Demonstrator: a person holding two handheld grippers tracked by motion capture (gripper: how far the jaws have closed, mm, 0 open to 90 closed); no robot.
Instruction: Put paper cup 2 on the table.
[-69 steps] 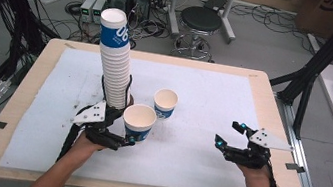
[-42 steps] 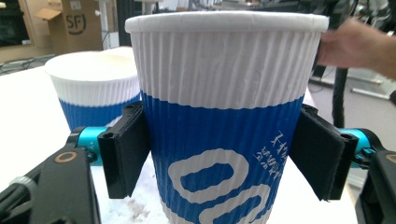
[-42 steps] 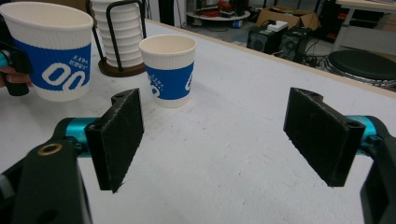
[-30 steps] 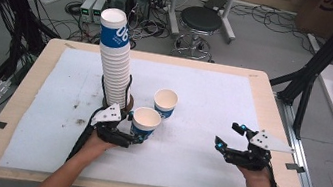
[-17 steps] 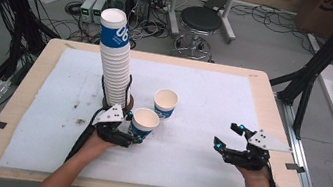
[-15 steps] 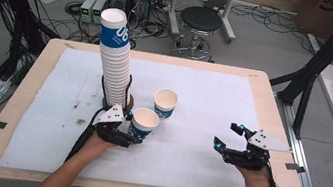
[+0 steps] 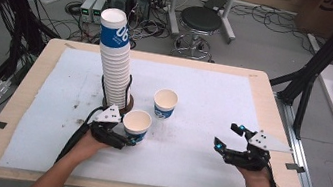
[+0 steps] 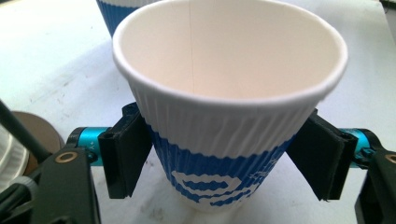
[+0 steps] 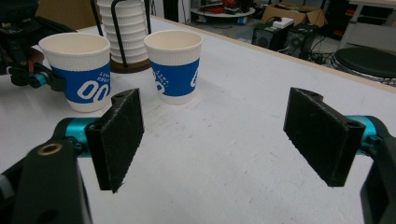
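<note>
A tall stack of blue-and-white paper cups [image 7: 114,65] stands in a wire holder at the table's middle left. One loose cup [image 7: 165,102] stands upright to the right of it. A second paper cup [image 7: 136,124] stands in front of the stack, and my left gripper [image 7: 132,134] is shut on it. In the left gripper view both pads [image 8: 126,154] press the cup [image 8: 224,116] at its blue band. My right gripper [image 7: 226,136] rests open at the front right with nothing between its fingers. The right gripper view has that gripper [image 9: 215,135] facing both cups [image 9: 81,74] [image 9: 173,65].
A white sheet [image 7: 214,96] covers the wooden table [image 7: 274,105]. The sheet between the cups and my right gripper is bare. Behind the table stand a stool [image 7: 201,20] and electronics boxes on the floor; black frame posts flank both sides.
My left gripper has shifted the held cup slightly right and toward the loose cup. The right gripper has stayed nearly still and open.
</note>
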